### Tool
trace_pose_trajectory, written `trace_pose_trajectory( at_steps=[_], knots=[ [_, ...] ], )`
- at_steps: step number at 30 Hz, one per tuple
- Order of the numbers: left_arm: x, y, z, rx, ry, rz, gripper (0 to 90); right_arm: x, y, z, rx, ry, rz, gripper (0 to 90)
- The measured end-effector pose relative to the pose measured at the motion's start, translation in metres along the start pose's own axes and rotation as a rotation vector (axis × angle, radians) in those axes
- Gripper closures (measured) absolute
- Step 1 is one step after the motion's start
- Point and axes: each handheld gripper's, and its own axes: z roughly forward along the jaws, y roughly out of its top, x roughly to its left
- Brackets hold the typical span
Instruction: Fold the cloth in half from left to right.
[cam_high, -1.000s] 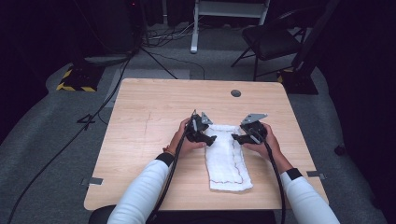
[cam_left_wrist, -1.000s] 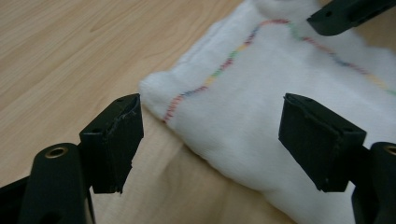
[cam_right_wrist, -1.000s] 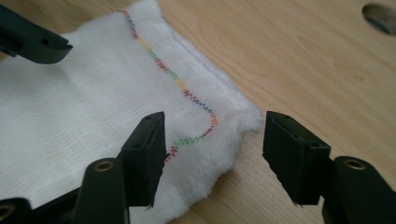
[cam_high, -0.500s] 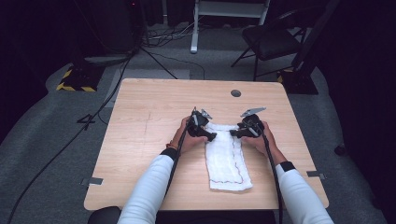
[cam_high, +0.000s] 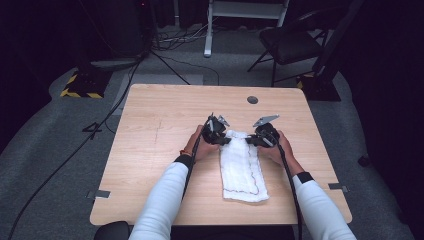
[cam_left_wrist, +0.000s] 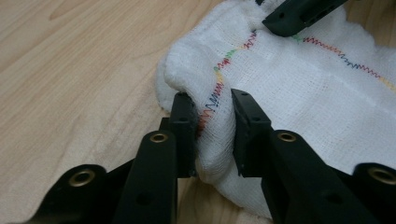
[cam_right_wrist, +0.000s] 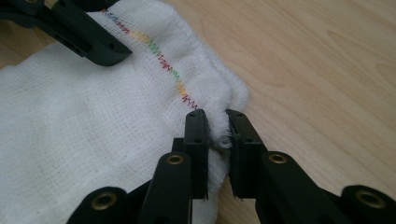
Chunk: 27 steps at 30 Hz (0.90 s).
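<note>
Cloth (cam_high: 242, 165), white gauzy weave with a wavy multicoloured stitch line near its hem, lies folded into a long strip on the right half of the wooden table (cam_high: 150, 150), its length running from the person's edge toward the table's middle. Its far end sits between the two hand-held tools: the left gripper (cam_high: 220, 138) has the far left corner and the right gripper (cam_high: 256, 141) the far right corner, both low at table level and pointing inward at each other across the cloth's width. Both sets of jaws have just been closing, with fabric between them. In the left gripper view the left gripper (cam_left_wrist: 212, 133) has its pads pressed on a thick bunched fold of the cloth (cam_left_wrist: 299, 93), the stitch line running up out of the gap, and the tip of the other tool rests on the cloth at the top of that view. In the right gripper view the right gripper (cam_right_wrist: 215, 140) pinches the fluffy edge of the cloth (cam_right_wrist: 70, 130) in a narrow gap, right at the corner where the hem meets bare wood. The near end of the strip lies flat and untouched, close to the table's front edge. A round dark grommet (cam_high: 252, 100) sits near the far edge of the table. Around it the room is dark, with grey carpet (cam_high: 60, 165), cables trailing across the floor, a black chair (cam_high: 290, 42) beyond the far right corner, and a yellow-and-black striped base (cam_high: 80, 87) at far left.
</note>
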Motion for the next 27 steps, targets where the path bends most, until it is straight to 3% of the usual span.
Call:
trace_pose_trajectory(
  at_steps=[10,18,27],
  knots=[
    [0.009,0.017,-0.022,-0.054,0.083,0.029,76.3,0.004,0.021,-0.016,-0.11,-0.116,-0.045,81.5],
    [0.01,0.035,-0.043,-0.091,0.136,0.073,76.6,0.004,0.034,-0.034,-0.183,-0.146,-0.06,81.7],
    [0.002,0.041,-0.055,-0.112,0.119,0.112,76.8,0.003,0.037,-0.05,-0.227,-0.155,-0.079,81.9]
  ],
)
